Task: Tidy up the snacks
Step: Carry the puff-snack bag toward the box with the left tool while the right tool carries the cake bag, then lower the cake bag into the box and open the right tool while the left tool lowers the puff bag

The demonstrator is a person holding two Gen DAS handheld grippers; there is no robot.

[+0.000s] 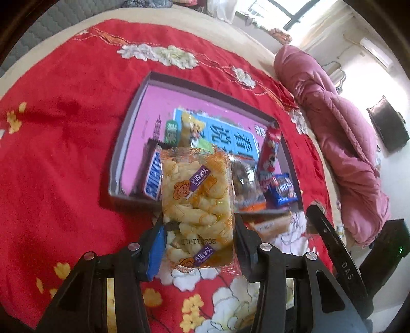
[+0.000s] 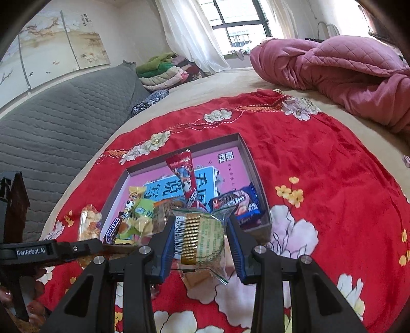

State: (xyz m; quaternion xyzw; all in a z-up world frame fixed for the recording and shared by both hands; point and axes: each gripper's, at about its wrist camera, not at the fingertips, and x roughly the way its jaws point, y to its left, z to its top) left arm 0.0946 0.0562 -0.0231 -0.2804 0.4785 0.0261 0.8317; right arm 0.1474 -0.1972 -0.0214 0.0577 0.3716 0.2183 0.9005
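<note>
Red floral cloth (image 2: 320,153) spread over beige bed (image 2: 205,89). Pink quilt (image 2: 346,74) bundled at far edge. Grey quilted headboard (image 2: 64,120) alongside. Folded bedding pile (image 2: 161,71) beside white curtain (image 2: 189,33). Window (image 2: 238,18) behind. Painted panels (image 2: 56,48) on wall.

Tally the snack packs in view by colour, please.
Yellow puff pack, in left gripper: 1
Pale pastry pack, in right gripper: 1
Brown Snickers bar: 1
Yellow-green pack: 1
Red pack: 1
Blue pack: 1
Clear brown-filled pack: 1
Total: 7
</note>
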